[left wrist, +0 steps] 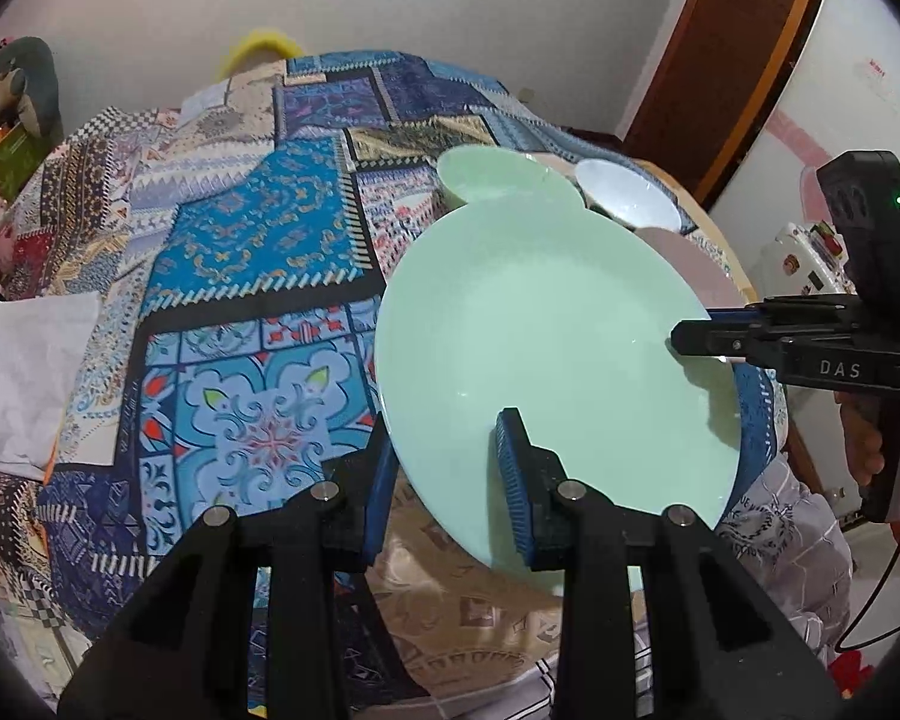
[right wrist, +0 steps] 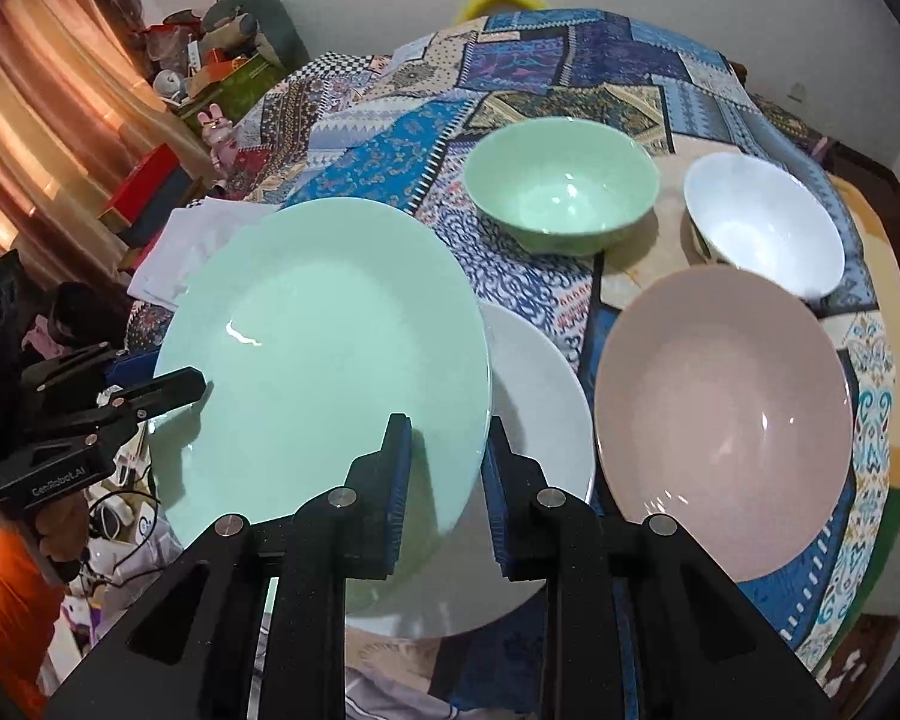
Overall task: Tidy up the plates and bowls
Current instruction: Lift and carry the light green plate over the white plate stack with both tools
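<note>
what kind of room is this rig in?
Likely a lived-in home dining area: a table under a patchwork-print tablecloth, a white fridge with magnets, orange curtains, and cluttered boxes and toys along the wall.

Both grippers are black plastic with ribbed blue pads on their fingers (left wrist: 513, 468) and round silver pivot screws. Left gripper (right wrist: 168, 390) bears white lettering "GenRobot.AI". Right gripper (left wrist: 690, 339) reads "DAS"; above that marking, a green indicator light. Orange sleeve (right wrist: 6, 606) below the left gripper.

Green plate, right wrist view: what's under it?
Under the green plate, a white plate shows at its right edge; the rest of it, and the patterned cloth beneath, are covered.
</note>
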{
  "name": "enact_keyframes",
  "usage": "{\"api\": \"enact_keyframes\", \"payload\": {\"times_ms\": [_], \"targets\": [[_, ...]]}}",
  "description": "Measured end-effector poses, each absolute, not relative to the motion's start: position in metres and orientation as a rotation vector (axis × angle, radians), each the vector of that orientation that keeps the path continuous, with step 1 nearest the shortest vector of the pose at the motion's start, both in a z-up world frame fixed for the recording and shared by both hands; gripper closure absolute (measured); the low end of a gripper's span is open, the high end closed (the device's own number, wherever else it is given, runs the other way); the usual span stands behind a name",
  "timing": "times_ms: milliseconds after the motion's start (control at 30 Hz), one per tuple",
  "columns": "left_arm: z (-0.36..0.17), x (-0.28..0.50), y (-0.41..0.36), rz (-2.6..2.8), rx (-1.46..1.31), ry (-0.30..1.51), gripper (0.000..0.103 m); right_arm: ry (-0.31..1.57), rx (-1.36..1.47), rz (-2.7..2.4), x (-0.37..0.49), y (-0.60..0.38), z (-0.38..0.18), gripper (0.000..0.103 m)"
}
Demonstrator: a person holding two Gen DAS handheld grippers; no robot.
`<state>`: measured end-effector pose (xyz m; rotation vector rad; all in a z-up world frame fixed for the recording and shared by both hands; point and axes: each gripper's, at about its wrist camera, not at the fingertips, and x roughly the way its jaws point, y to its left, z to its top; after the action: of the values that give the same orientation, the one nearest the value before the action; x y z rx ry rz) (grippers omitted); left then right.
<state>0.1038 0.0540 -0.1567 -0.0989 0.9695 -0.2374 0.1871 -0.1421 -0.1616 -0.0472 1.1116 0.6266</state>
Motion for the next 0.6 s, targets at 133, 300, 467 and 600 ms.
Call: {"api": "enact_keyframes", "payload": {"times_ms": [133, 300, 467, 600], "targets": [[-0.17, 0.107, 0.047, -0.243, -0.086, 0.998, 0.07, 1.127, -0.035, 0.62, 0.188, -0.148, -0.171, 0.082], [-0.186, 0.115, 0.043, -0.245, -0.088, 1.041, 0.07, 1.142, -0.033, 0.612, 0.187, -0.152, -0.182, 0.082], [-0.196, 0.123, 0.038, -0.243, -0.082, 1.073, 0.07, 1.16, -0.014, 0.614, 0.189, -0.157, -0.189, 0.082], [-0.202, 0.128, 0.035, -0.237, -0.065, 1.093, 0.07, 1.169, -0.014, 0.607, 0.189, -0.159, -0.195, 0.081]]}}
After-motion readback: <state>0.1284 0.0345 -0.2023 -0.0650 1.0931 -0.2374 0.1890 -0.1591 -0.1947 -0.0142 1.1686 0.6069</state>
